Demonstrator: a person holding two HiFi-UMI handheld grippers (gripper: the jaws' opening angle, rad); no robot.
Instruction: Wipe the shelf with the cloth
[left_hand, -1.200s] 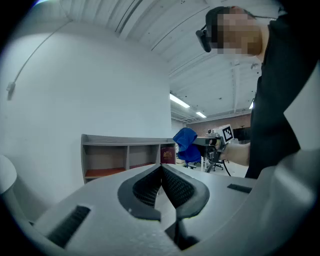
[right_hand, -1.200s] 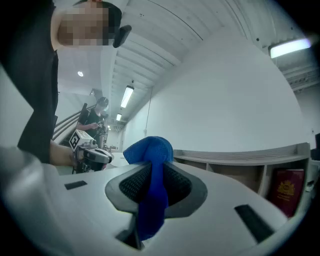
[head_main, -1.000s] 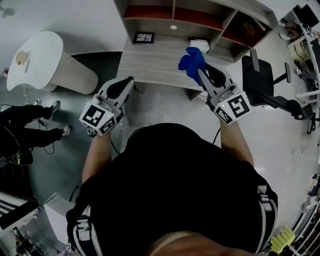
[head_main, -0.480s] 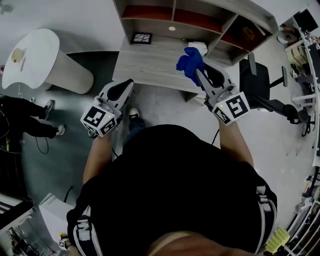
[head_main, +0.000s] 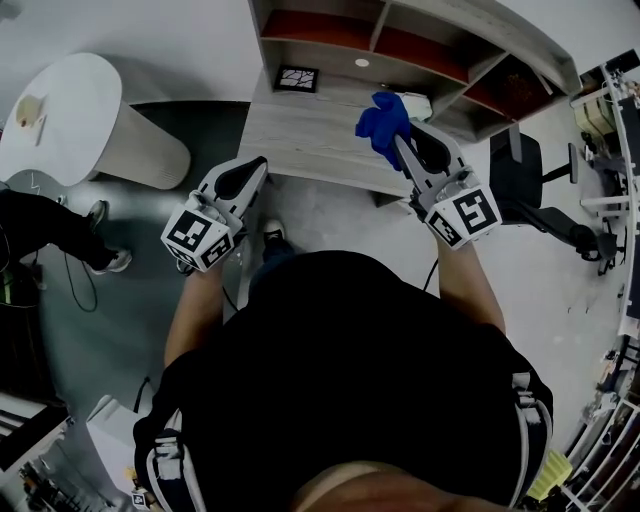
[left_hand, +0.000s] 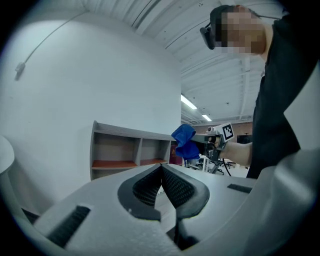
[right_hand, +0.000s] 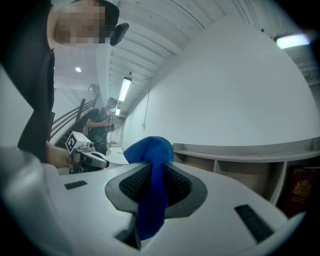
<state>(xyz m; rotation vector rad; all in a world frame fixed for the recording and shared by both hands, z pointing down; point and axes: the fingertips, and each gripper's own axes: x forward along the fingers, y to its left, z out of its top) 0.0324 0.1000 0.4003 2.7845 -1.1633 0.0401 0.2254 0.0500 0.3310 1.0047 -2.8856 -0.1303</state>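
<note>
Pinching a bunched blue cloth (head_main: 381, 124) (right_hand: 151, 200) between its fingers (right_hand: 129, 183), the right gripper (head_main: 398, 142) (right_hand: 153, 170) holds it over the worktop's (head_main: 300, 135) right end, before the shelf (head_main: 425, 30). The left gripper (head_main: 262, 161) (left_hand: 161, 168), fingers (left_hand: 148, 188) pressed together on nothing, hangs by the worktop's near left corner.

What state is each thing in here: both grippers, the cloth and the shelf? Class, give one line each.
left gripper: shut, empty.
right gripper: shut on the blue cloth.
blue cloth: bunched, held up in the air.
shelf: upright, open-fronted, cloth not touching it.
</note>
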